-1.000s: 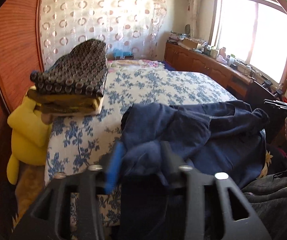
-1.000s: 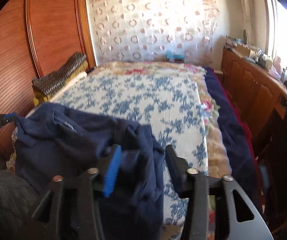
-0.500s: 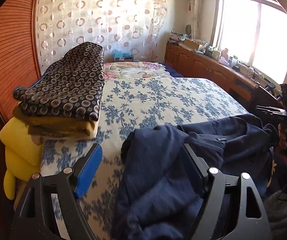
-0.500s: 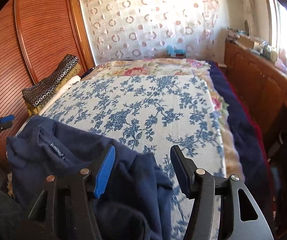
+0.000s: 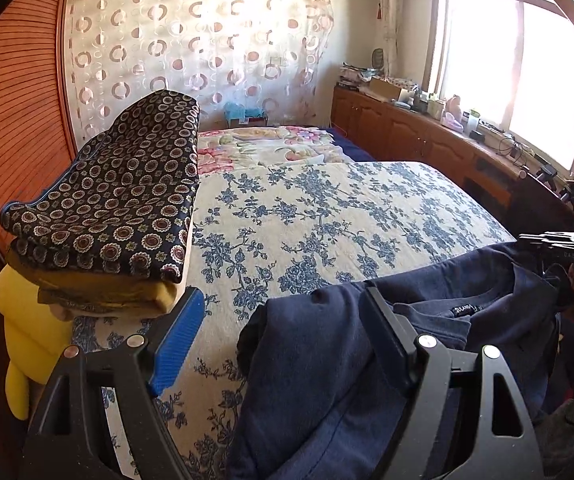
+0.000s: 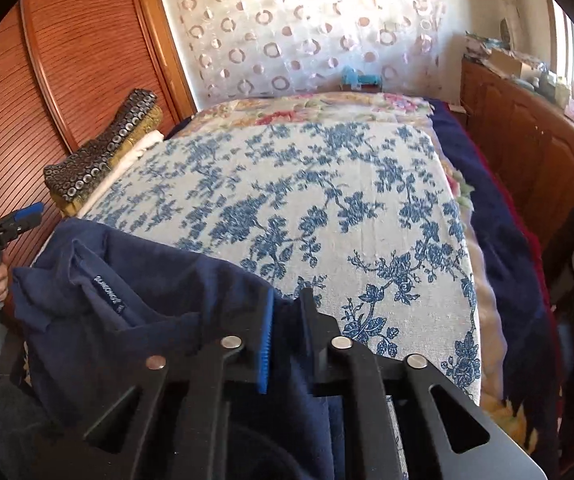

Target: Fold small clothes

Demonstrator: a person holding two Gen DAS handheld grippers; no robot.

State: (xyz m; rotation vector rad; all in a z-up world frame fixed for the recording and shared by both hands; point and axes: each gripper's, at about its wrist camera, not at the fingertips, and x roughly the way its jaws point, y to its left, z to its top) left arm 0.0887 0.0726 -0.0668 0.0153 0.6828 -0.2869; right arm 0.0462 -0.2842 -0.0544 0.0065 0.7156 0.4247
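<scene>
The right gripper (image 6: 287, 320), just closing, pinches the navy garment (image 6: 135, 312).

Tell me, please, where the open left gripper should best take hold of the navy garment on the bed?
Probably the bunched left edge of the navy garment, approached from the bed's foot. The left gripper is open with that fold already between its jaws, while the right gripper, having just closed, pinches the opposite side.

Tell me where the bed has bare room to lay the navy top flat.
The blue-flowered bedspread is bare across its middle, between the stack of folded clothes along the wardrobe-side edge, the floral blanket beyond, and the navy top bunched at the near edge. The near corner by the stack is crowded.
</scene>
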